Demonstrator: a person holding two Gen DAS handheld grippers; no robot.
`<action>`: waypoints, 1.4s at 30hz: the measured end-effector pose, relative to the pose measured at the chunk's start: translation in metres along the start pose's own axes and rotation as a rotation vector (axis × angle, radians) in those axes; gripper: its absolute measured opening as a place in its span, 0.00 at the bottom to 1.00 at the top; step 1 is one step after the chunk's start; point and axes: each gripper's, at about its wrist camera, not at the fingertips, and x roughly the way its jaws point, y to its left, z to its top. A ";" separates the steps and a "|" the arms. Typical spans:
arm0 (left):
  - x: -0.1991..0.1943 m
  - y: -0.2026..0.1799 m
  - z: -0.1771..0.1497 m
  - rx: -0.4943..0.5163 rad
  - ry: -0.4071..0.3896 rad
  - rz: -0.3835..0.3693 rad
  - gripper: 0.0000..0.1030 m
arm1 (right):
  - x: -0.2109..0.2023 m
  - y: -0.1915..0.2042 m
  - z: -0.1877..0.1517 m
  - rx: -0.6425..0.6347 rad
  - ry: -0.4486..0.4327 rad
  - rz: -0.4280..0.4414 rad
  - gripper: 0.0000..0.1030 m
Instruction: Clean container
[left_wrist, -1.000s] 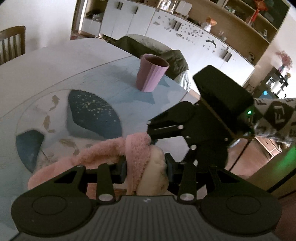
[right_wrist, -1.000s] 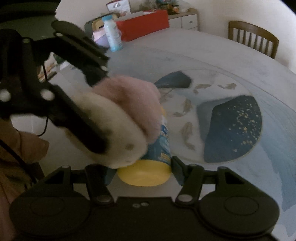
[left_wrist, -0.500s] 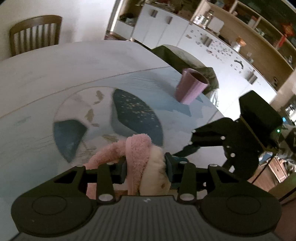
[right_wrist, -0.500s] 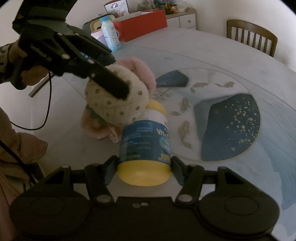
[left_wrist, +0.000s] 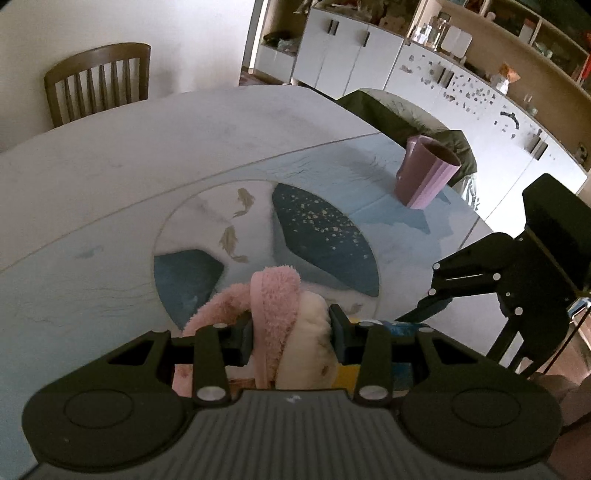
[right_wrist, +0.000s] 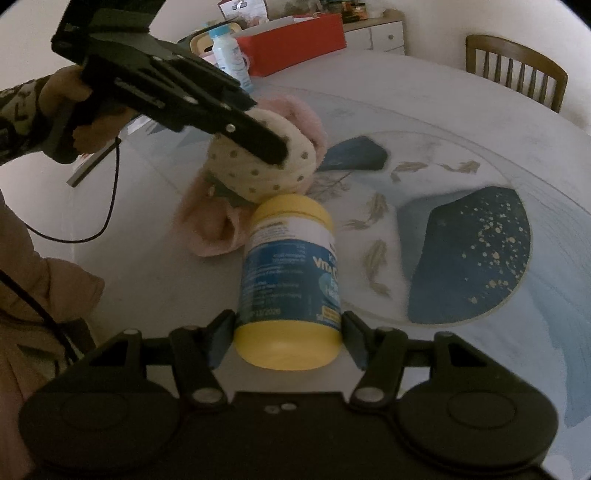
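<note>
A yellow container (right_wrist: 286, 280) with a blue and white label lies lengthwise between the fingers of my right gripper (right_wrist: 288, 328), which is shut on its near end. A folded cloth (right_wrist: 255, 177), cream with dots and pink on the back, presses on the container's far end. My left gripper (right_wrist: 275, 155) is shut on this cloth and is held by a person's hand (right_wrist: 86, 110). In the left wrist view the cloth (left_wrist: 284, 314) sits pinched between the fingers of my left gripper (left_wrist: 291, 328). A strip of the container (left_wrist: 400, 326) shows behind the right finger, and the right gripper (left_wrist: 439, 291) reaches in from the right.
A purple cup (left_wrist: 424, 173) stands at the far right of the round table (left_wrist: 110, 177), near its edge. A white bottle (right_wrist: 227, 55) with a blue cap and a red box (right_wrist: 291, 37) sit at the table's far side. Wooden chairs (left_wrist: 99, 85) stand behind the table.
The left gripper has carried the cloth along the container, from its near part next to the right fingers out to its far end. The container stays held in the right gripper.
</note>
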 end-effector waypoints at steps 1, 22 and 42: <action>0.001 -0.001 0.001 0.004 0.002 0.000 0.38 | 0.000 0.000 0.000 0.001 0.000 0.001 0.60; 0.002 -0.060 -0.002 0.139 0.054 -0.237 0.39 | 0.003 0.003 0.004 -0.024 0.007 -0.018 0.60; -0.005 0.006 0.005 -0.031 0.008 -0.076 0.39 | -0.010 0.020 -0.004 -0.069 -0.032 -0.168 0.63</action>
